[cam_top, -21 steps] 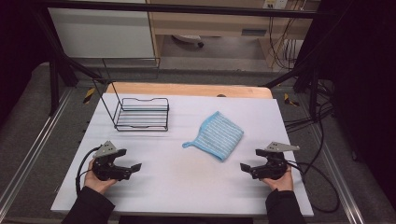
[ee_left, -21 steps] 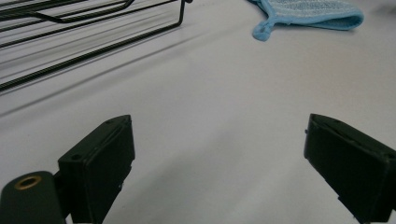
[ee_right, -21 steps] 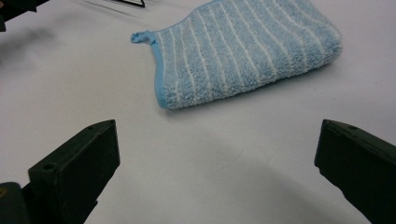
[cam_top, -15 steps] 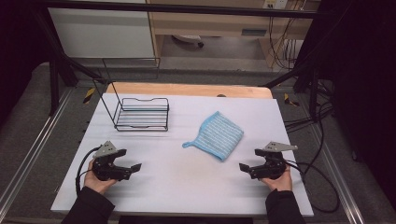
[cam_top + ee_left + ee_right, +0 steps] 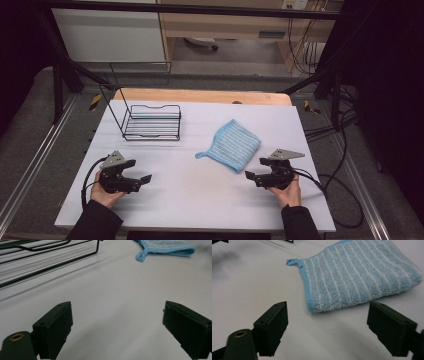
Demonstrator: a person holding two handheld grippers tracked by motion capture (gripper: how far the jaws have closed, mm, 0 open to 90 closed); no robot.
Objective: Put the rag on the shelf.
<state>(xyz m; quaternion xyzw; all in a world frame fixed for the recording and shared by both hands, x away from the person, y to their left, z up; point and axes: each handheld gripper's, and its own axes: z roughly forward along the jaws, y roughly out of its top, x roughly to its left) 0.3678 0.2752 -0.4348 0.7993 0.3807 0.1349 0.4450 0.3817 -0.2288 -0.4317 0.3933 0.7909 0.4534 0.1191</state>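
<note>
A light blue towel with white stripes [image 5: 232,145] lies folded on the white table [image 5: 200,200], right of centre, with a small loop at its near-left corner. My right gripper [image 5: 254,173] rests low near the table's front right, just short of the towel and pointing left. In the right gripper view its jaws [image 5: 327,330] stand open and empty, and the towel [image 5: 362,275] lies just beyond them. My left gripper [image 5: 141,172] sits at the front left, pointing right. Its jaws [image 5: 117,332] are open over bare table, and the towel [image 5: 165,246] is far ahead of them.
A black wire rack [image 5: 150,122] stands at the back left of the table; its wires [image 5: 37,255] show in the left gripper view. A wooden strip [image 5: 200,96] runs along the far edge. Cables [image 5: 330,185] trail off the right side.
My right gripper has edged a little to the left, closer to the towel. The left gripper, the towel and the rack have not moved.
</note>
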